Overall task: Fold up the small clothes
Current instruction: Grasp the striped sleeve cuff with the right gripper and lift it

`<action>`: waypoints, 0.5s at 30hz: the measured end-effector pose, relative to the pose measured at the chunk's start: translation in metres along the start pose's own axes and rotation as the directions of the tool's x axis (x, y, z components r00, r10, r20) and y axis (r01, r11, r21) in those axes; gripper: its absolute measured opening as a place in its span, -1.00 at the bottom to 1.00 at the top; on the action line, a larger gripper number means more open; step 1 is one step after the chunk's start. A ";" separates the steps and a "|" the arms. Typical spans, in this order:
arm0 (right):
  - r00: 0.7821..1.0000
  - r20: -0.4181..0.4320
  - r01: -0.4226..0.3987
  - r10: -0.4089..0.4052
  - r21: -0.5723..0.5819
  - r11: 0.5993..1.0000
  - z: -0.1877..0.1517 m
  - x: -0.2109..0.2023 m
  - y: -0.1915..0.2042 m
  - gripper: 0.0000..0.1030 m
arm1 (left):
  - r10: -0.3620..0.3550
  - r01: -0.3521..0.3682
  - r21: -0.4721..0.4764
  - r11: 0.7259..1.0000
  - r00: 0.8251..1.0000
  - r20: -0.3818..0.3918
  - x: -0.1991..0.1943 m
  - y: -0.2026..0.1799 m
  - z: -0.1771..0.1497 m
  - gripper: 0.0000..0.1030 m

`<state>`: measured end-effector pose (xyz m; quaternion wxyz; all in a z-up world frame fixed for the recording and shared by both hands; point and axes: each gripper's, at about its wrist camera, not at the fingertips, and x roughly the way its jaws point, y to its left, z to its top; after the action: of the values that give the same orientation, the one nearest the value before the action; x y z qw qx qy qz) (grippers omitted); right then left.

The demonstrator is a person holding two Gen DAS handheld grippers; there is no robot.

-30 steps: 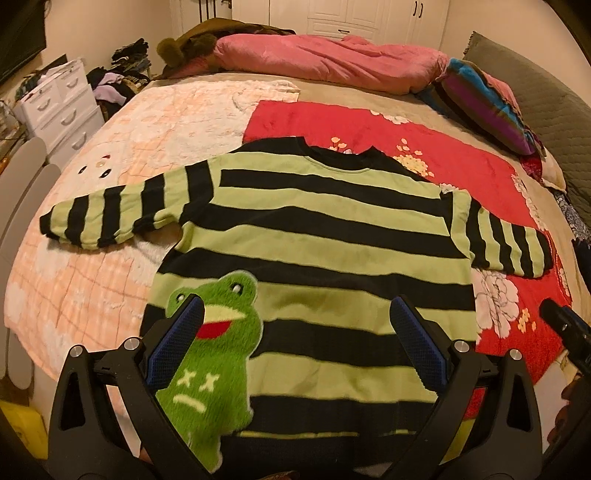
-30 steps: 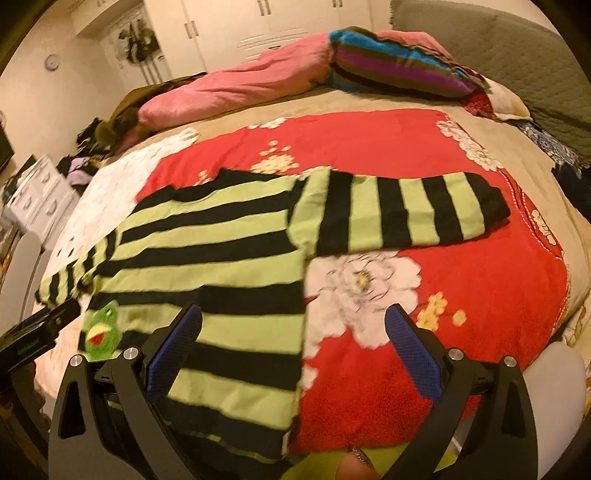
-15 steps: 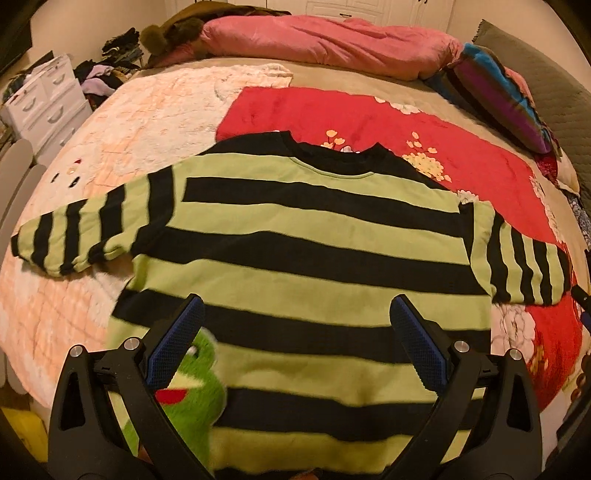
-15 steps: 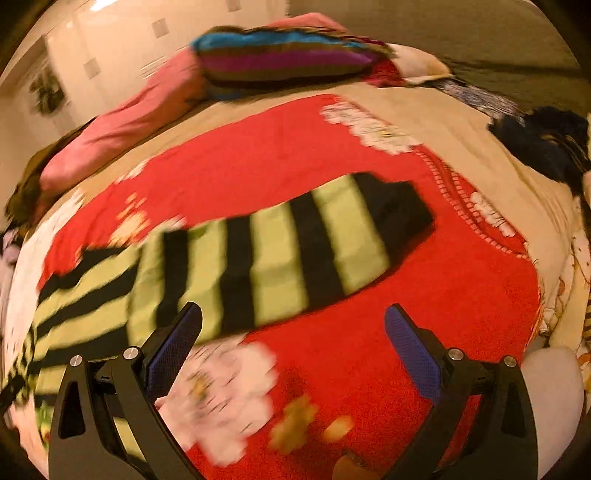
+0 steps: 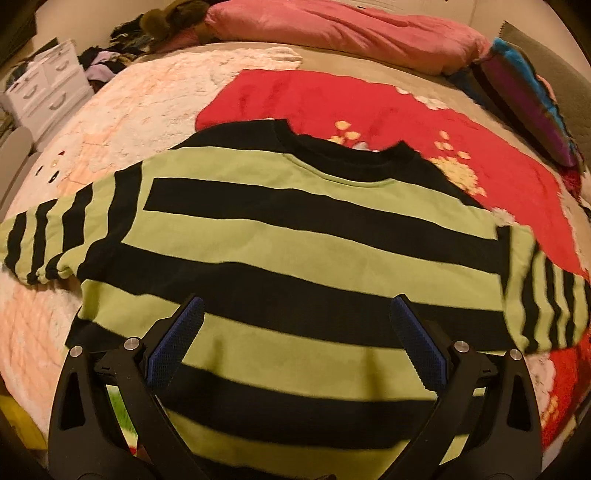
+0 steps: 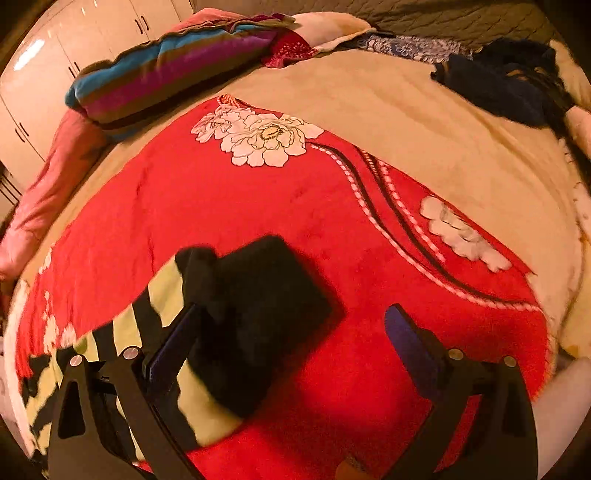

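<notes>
Left gripper (image 5: 295, 336): jaws wide apart, gripping nothing, hanging over the lower body of the sweater (image 5: 295, 236). Blue pads (image 5: 173, 341) face each other across the stripes.

Right gripper (image 6: 291, 347): jaws wide apart, gripping nothing, poised over the black cuff (image 6: 266, 314) of the sweater's right sleeve; the left finger overlaps the striped part of that sleeve, contact uncertain.

Sweater: green and black stripes, spread flat on the bed, black collar at the far side, one sleeve stretched out to each side. Its left portion lies on a pale fleece blanket (image 5: 122, 122), its right portion and right sleeve on a red floral blanket (image 6: 258, 206).

Beyond the sweater: beige bedspread (image 6: 424, 122) under both blankets. A rainbow-striped pillow (image 6: 173, 70) lies at the far edge of the red blanket, with a pink quilt (image 5: 343, 29) along the far side of the bed. Dark clothing (image 6: 506, 85) sits on the bedspread at far right of the right wrist view.

Farthest: white drawers (image 5: 48, 81) off the bed at far left; white wardrobe doors (image 6: 66, 48) behind the pillow.
</notes>
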<state>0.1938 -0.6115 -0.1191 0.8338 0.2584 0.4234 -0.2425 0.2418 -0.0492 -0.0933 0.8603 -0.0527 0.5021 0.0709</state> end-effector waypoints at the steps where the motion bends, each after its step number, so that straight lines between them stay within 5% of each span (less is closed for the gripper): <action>1: 1.000 -0.005 -0.004 0.004 -0.004 1.000 0.001 0.004 0.000 0.91 | -0.002 0.002 -0.006 1.000 1.000 0.002 0.003 0.002 0.000 0.84; 6: 0.998 -0.049 -0.037 0.035 -0.041 0.998 0.001 0.027 0.014 0.88 | 0.019 -0.019 -0.017 1.000 0.999 0.038 0.017 0.011 -0.005 0.84; 8: 0.999 -0.042 -0.037 0.035 -0.052 0.998 0.000 0.030 0.017 0.66 | 0.024 -0.024 -0.016 1.000 0.999 0.040 0.022 0.015 -0.007 0.84; 9: 0.998 -0.035 -0.053 0.051 -0.062 0.997 -0.001 0.029 0.020 0.27 | 0.023 -0.022 -0.020 1.000 0.999 0.039 0.025 0.017 -0.009 0.84; 11: 0.998 -0.014 -0.055 0.054 -0.074 0.996 -0.002 0.023 0.024 0.12 | 0.009 -0.008 -0.028 1.000 0.999 0.032 0.029 0.022 -0.011 0.84; 13: 0.997 -0.007 -0.071 0.071 -0.071 0.995 -0.001 0.019 0.026 -0.24 | 0.007 -0.006 -0.033 0.999 0.999 0.035 0.031 0.025 -0.013 0.84; 15: 0.996 0.015 -0.092 0.093 -0.073 0.993 -0.001 0.006 0.029 -0.34 | 0.003 -0.001 -0.036 0.999 0.999 0.039 0.031 0.028 -0.015 0.84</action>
<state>0.2143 -0.5905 -0.1178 0.8567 0.2451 0.4120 -0.1905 0.2393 -0.0214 -0.1280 0.8687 -0.0661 0.4840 0.0818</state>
